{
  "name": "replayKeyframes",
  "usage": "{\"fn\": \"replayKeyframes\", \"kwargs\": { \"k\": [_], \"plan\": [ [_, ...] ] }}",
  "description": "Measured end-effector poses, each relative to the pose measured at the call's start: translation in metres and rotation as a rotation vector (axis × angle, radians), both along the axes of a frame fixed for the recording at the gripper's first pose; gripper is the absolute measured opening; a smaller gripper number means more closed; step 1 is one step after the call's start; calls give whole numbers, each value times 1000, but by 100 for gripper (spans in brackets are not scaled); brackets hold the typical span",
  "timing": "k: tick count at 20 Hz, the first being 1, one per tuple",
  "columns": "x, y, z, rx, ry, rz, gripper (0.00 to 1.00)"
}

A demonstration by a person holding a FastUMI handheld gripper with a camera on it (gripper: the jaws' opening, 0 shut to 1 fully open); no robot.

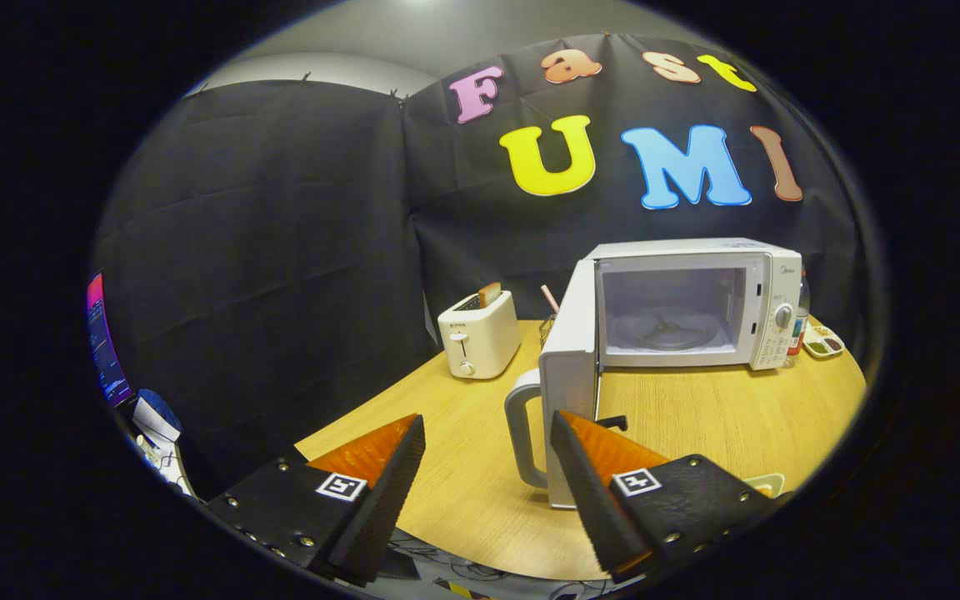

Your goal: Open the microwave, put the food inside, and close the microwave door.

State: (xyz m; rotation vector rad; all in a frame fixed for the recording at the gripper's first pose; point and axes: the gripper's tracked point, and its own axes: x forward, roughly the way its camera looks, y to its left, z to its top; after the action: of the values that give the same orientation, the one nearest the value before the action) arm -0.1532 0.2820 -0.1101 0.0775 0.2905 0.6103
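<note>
I'm looking at a wooden table [463, 492] that is carrying a microwave [767, 275] with its door [570, 350] swinging open toward me. A toaster [480, 335] is sitting to its left, and a small tray [823, 344] is lying at its right side.

The microwave [697, 304] stands at the back of the table [697, 425], its door [570, 375] swung open toward the gripper [488, 492], whose fingers stand apart with nothing between them. The door's handle [523, 433] lies just ahead of the fingers. A toaster [480, 335] stands left of the microwave; a tray [823, 343] and bottle [800, 321] sit at its right
</note>
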Motion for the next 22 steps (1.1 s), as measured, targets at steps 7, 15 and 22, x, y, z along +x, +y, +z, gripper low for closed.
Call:
{"fn": "replayKeyframes", "kwargs": {
  "k": [7,15,22],
  "plan": [
    [14,-97,22,-5,-100,-148,97],
    [42,-188,-47,-116,-10,-313,98],
    [49,-238,-123,-214,133,-416,98]
  ]
}}
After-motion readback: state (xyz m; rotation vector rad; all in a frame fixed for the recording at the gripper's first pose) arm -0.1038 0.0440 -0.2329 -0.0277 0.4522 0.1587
